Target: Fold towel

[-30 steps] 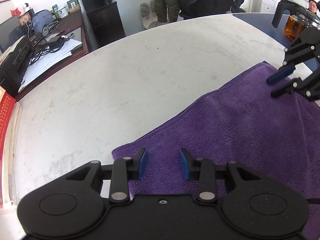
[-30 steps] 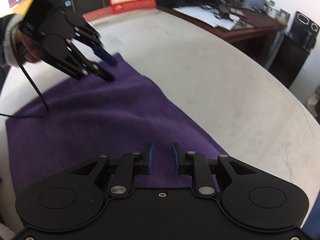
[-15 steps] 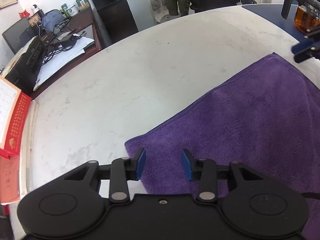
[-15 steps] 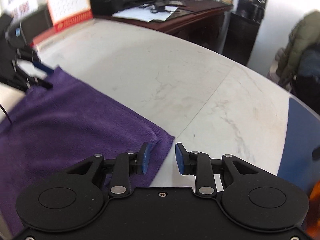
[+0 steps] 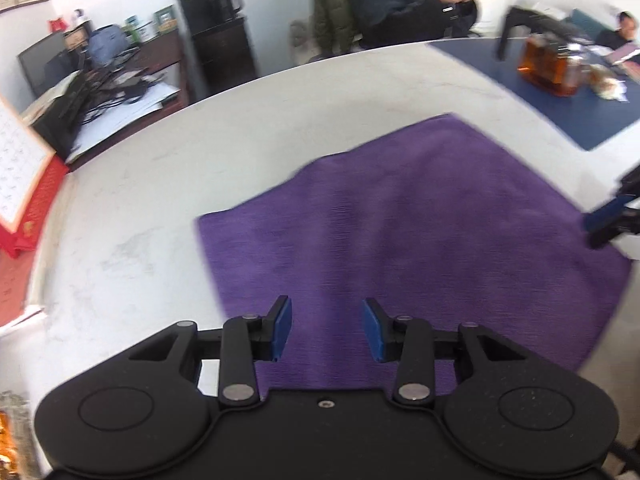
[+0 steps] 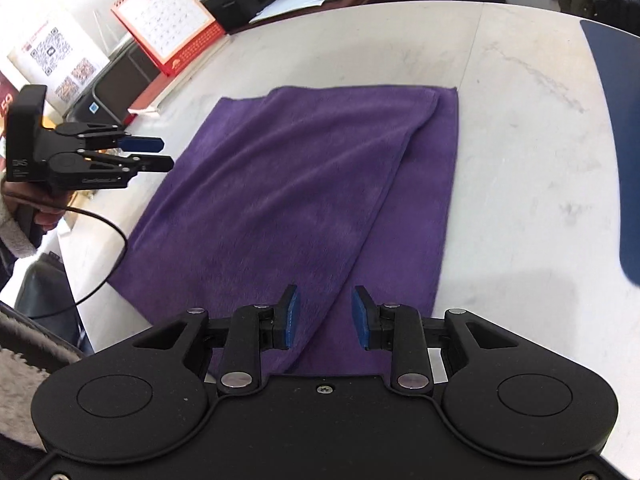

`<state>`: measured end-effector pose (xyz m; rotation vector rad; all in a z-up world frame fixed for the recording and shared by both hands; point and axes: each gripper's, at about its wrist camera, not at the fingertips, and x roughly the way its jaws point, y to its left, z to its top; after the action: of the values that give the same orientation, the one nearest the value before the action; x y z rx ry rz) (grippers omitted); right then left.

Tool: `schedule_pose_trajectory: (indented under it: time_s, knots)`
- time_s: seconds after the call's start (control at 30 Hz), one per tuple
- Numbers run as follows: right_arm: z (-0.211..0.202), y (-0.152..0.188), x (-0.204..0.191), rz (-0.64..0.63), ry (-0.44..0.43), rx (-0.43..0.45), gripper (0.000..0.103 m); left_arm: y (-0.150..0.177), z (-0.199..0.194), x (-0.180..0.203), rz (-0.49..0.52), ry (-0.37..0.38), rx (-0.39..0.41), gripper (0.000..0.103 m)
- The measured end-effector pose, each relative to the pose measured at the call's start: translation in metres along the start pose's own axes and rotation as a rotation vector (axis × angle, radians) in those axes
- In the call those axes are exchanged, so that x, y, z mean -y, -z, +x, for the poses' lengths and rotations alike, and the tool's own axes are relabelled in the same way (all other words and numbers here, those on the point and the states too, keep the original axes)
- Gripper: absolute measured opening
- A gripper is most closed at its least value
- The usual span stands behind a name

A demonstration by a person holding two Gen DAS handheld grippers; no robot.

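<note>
The right gripper (image 6: 323,317) hung with its jaws parted and nothing between them, above the near edge of the purple towel (image 6: 304,184). A diagonal crease in the towel ran from just under those jaws up toward the far right corner, where one layer lay over another, leaving a narrow strip of the lower layer showing along the towel's right side. The left gripper (image 5: 326,328) likewise had its jaws spread wide and empty, poised over the towel's near edge in its own view; that picture was smeared, so whether its pads touched the cloth could not be told.

The towel lay flat on the pale marble-patterned worktop (image 6: 520,184), roughly rectangular. Seen from the right wrist, the left gripper sat just off the towel's left edge, held level by a hand (image 6: 38,210) in a fleecy sleeve, a black cable (image 6: 106,268) looping down from it. Seen from the left wrist, the blue fingertips (image 5: 606,216) of the right gripper reached in at the towel's right edge.

Beyond the towel's far left corner stood a red desk calendar (image 6: 168,20) and a card printed with QR codes (image 6: 52,56). To the towel's far right lay a dark blue mat (image 5: 560,92) bearing a glass pot of amber liquid (image 5: 548,66). Behind the worktop a seated person (image 5: 408,8) held a phone.
</note>
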<state>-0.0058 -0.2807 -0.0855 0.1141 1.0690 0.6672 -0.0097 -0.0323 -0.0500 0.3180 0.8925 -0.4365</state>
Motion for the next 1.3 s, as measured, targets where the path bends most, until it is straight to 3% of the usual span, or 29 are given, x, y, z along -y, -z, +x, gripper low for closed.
schedule_pose_trajectory:
  time_s: [0.07,0.13,0.27,0.3,0.43,0.6,0.73,0.97,1.3]
  knots:
    - [-0.006,0.002,-0.001,-0.002,0.024,0.02,0.027,0.0,-0.006,0.026,0.03,0.086,0.031,0.037]
    - [-0.013,0.005,-0.01,-0.098,0.098,0.041,0.027,0.001,-0.01,0.053,0.068,0.166,0.053,0.037]
    - [-0.013,0.016,-0.026,-0.372,0.222,0.02,0.027,0.003,-0.007,0.102,0.126,0.254,0.055,0.037]
    - [-0.012,0.022,-0.031,-0.467,0.23,0.004,0.027,0.004,-0.005,0.111,0.126,0.244,0.048,0.037]
    - [-0.021,0.039,-0.035,-0.598,0.176,-0.006,0.027,0.005,0.003,0.144,0.127,0.204,0.021,0.035]
    - [-0.028,0.057,-0.031,-0.64,0.098,-0.007,0.027,0.006,0.01,0.176,0.129,0.147,-0.01,0.025]
    - [-0.025,0.067,-0.026,-0.66,0.07,-0.004,0.026,0.009,0.02,0.194,0.18,0.051,-0.038,0.022]
    - [-0.024,0.078,-0.015,-0.709,0.007,0.026,0.026,0.011,0.034,0.21,0.236,-0.038,-0.073,0.021]
    - [-0.028,0.076,-0.009,-0.737,-0.063,0.036,0.026,0.009,0.036,0.22,0.275,-0.055,-0.092,0.022]
